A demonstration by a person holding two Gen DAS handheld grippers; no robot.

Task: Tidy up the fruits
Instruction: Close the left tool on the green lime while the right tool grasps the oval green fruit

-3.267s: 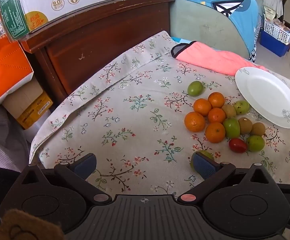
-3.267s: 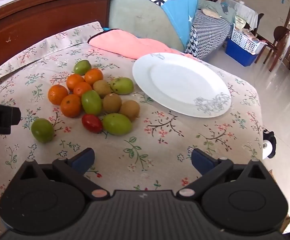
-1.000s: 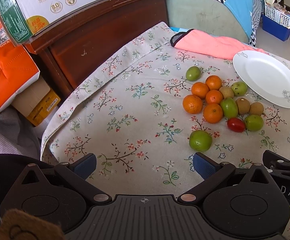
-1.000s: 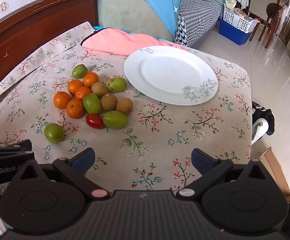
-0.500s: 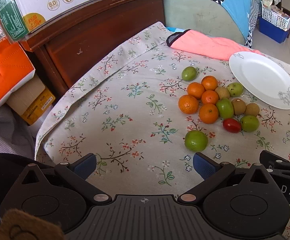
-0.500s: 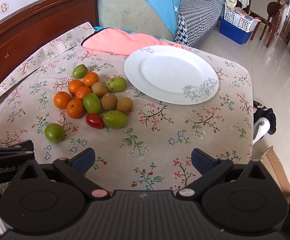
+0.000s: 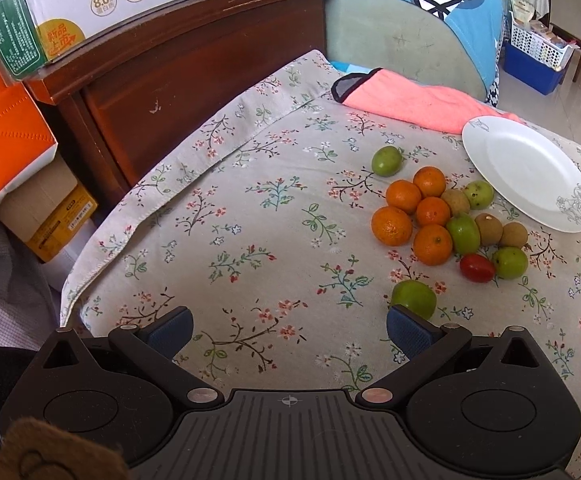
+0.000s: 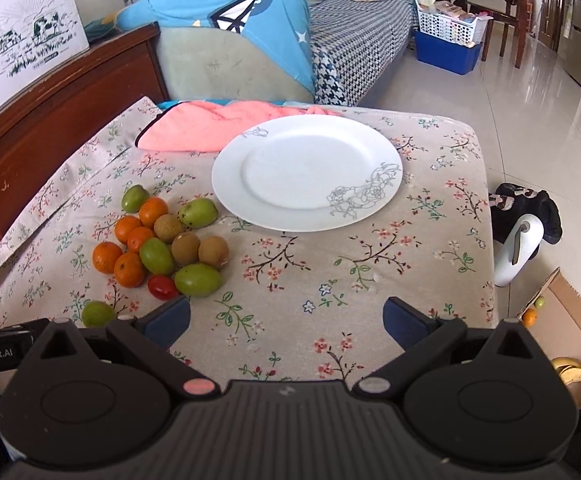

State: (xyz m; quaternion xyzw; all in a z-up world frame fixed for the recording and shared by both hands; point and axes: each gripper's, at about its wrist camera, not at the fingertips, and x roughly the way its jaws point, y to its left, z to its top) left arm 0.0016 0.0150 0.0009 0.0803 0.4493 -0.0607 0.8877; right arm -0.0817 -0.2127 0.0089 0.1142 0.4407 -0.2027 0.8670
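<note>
While the fruits lie beside the white plate: left hand-held gripper wide apart; right hand-held gripper likewise.

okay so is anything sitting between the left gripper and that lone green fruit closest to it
Nothing visible is. The left gripper is open, and the lone green fruit lies on the floral cloth just beyond its right-hand finger, apart from the main fruit pile. Only bare cloth separates them.
</note>
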